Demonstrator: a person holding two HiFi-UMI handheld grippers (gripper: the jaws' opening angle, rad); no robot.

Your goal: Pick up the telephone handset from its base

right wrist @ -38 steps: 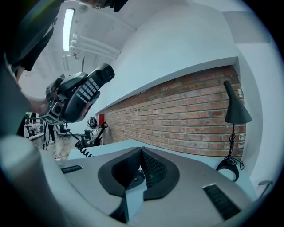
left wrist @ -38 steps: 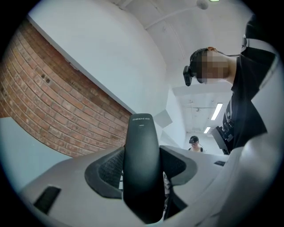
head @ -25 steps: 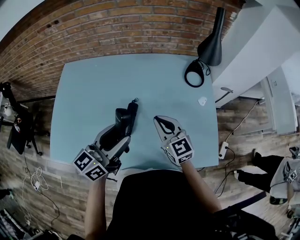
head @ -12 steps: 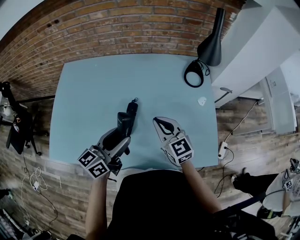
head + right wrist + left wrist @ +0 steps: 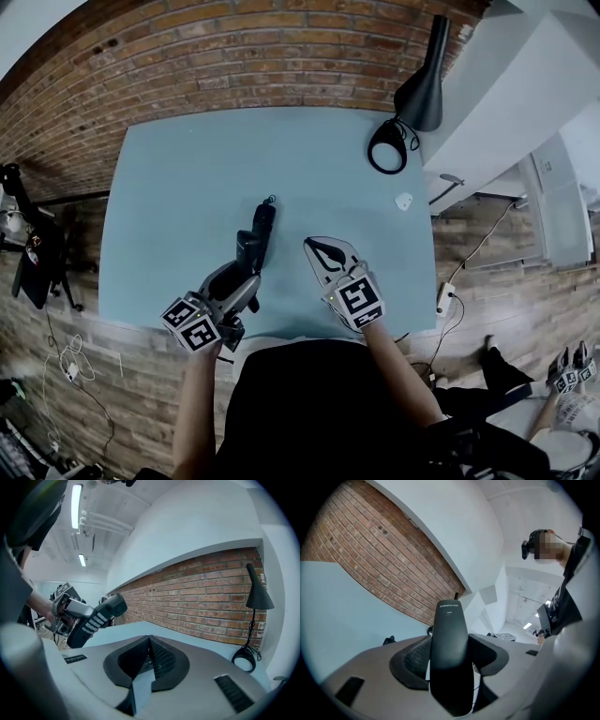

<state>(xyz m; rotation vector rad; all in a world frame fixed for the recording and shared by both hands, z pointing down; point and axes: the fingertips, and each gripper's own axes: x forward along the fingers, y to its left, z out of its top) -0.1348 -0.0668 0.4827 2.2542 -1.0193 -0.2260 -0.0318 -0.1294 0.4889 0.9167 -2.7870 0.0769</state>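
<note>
The black telephone handset (image 5: pixel 260 227) (image 5: pixel 449 653) stands between the pads of my left gripper (image 5: pixel 244 270) (image 5: pixel 450 660), which is shut on its lower part, low over the light blue table (image 5: pixel 178 187). Seen from the right gripper view, the handset (image 5: pixel 93 619) tilts upward with its keypad showing, and the left gripper (image 5: pixel 70 607) grips it from the left. My right gripper (image 5: pixel 313 244) (image 5: pixel 149 641) is shut and holds nothing, to the right of the handset and apart from it. I cannot make out a base in any view.
A black desk lamp (image 5: pixel 412 103) (image 5: pixel 255 620) stands at the table's far right corner, against the brick wall (image 5: pixel 234 66). A small white object (image 5: pixel 405 201) lies near the right edge. A small black piece (image 5: pixel 270 200) sits just beyond the handset's tip.
My left gripper has sunk with the handset toward the table and shifted slightly right in the head view. The right gripper has stayed in place.
</note>
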